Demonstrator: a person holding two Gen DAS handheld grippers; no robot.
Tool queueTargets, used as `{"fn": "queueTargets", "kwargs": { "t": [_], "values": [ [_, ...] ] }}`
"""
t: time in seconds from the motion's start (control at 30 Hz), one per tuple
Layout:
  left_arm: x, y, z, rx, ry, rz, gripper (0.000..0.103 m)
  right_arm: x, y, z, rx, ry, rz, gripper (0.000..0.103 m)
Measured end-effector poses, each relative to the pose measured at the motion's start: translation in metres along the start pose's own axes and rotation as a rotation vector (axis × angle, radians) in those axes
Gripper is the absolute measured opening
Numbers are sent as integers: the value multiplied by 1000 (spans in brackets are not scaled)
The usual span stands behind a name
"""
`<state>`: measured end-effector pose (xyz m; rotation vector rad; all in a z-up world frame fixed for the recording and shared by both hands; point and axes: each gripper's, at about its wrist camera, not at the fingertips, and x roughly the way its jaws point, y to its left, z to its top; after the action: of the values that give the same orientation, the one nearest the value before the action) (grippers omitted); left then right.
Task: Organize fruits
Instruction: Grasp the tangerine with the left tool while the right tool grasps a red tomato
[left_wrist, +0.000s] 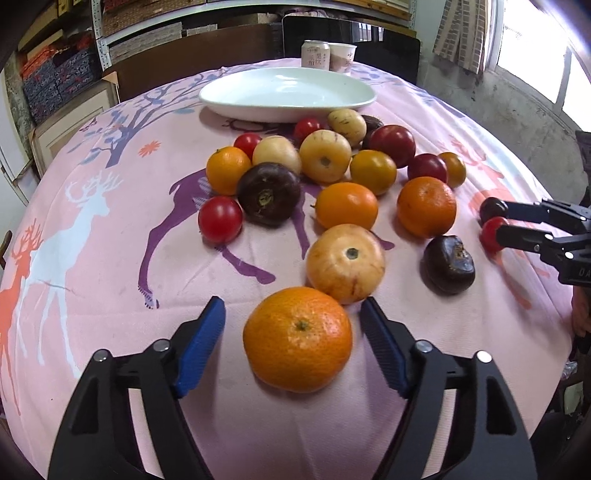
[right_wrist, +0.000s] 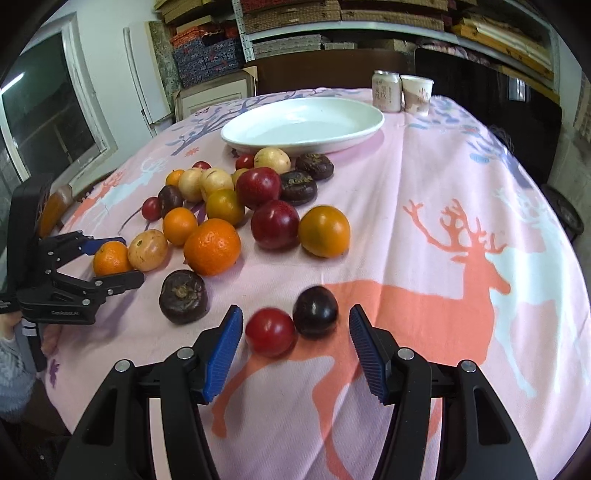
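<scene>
An orange mandarin (left_wrist: 297, 339) lies on the pink deer-print tablecloth (left_wrist: 110, 240) between the blue pads of my left gripper (left_wrist: 293, 306), which is open with a gap on each side. In the right wrist view the same left gripper (right_wrist: 122, 260) straddles that mandarin (right_wrist: 110, 258). My right gripper (right_wrist: 295, 314) is open around a red tomato (right_wrist: 270, 331) and a dark plum (right_wrist: 316, 312) that lie side by side, neither pad pressing them. The left wrist view shows this right gripper (left_wrist: 496, 221) at the table's right.
A heap of mixed fruit (left_wrist: 325, 155) sits mid-table: mandarins, red and yellow tomatoes, pale melons, dark purple fruits. Behind it stands a white oval plate (left_wrist: 221, 103), then a can (left_wrist: 315, 54) and a paper cup (left_wrist: 341, 57). Shelves line the back wall.
</scene>
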<state>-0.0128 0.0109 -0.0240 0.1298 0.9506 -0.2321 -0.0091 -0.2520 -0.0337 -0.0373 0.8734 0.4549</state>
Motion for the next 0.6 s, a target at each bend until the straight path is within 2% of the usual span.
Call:
{"fn": "queueTargets", "kwargs": {
  "t": [0.13, 0.23, 0.3, 0.37, 0.4, 0.43, 0.53, 0.6],
  "values": [
    [-1, 2, 0, -10, -4, -3, 70, -8, -1, -11, 28, 3, 9, 61],
    [0, 1, 0, -5, -4, -1, 68, -4, 6, -6, 51, 5, 91, 61],
    [0, 2, 0, -6, -6, -5, 67, 4, 18, 0, 17, 15, 71, 60],
    [0, 4, 0, -14, -8, -10, 66, 12, 28, 8, -18, 8, 47, 55],
    [0, 4, 0, -15, -7, -11, 66, 13, 31, 10, -26, 8, 40, 45],
    [0, 4, 0, -14, -7, -10, 66, 15, 33, 13, -31, 5, 22, 30],
    [0, 4, 0, -16, -9, -12, 66, 20, 31, 17, -36, -7, 29, 28],
    [-3, 6, -1, -26, -25, -41, 46, 19, 35, 16, -65, -10, 4, 28]
  ]
}}
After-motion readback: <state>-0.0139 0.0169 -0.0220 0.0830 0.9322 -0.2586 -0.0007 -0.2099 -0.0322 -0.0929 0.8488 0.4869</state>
